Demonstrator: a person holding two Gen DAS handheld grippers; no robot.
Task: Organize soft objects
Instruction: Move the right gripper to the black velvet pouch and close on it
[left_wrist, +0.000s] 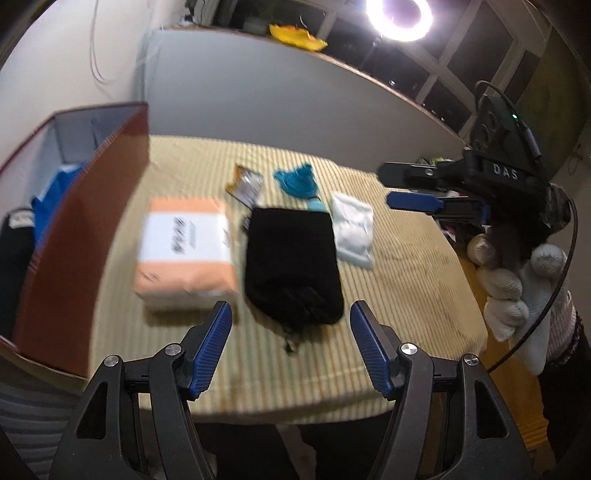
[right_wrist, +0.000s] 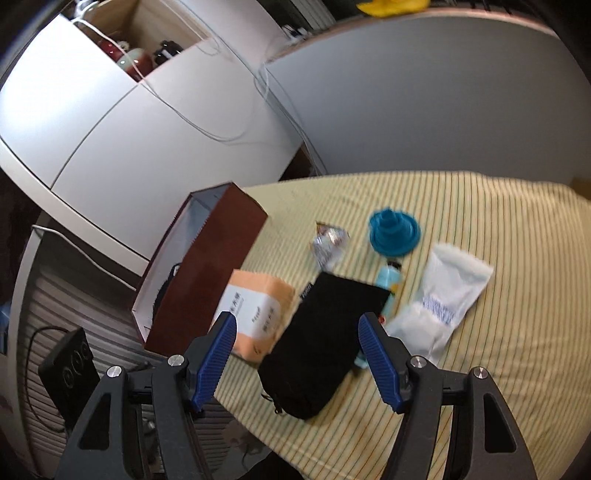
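Note:
A black fabric pouch (left_wrist: 293, 266) (right_wrist: 321, 343) lies in the middle of the striped yellow cloth (left_wrist: 406, 266) (right_wrist: 498, 258). Left of it sits an orange-and-white tissue pack (left_wrist: 186, 251) (right_wrist: 258, 314); right of it a white plastic packet (left_wrist: 352, 229) (right_wrist: 443, 299). Behind are a teal folded item (left_wrist: 297, 181) (right_wrist: 393, 232), a small light-blue tube (right_wrist: 388, 278) and a foil snack wrapper (left_wrist: 245, 184) (right_wrist: 328, 245). My left gripper (left_wrist: 291, 339) hovers open just short of the pouch. My right gripper (right_wrist: 297, 354) is open above the pouch, and shows from the side (left_wrist: 413, 192) at the right of the left wrist view.
A brown open box (left_wrist: 85, 229) (right_wrist: 207, 269) stands at the cloth's left edge with blue and black items inside. A gloved hand (left_wrist: 517, 280) holds the right gripper. White cabinets (right_wrist: 129, 129) and a ribbed floor mat (right_wrist: 92, 295) lie left of the table.

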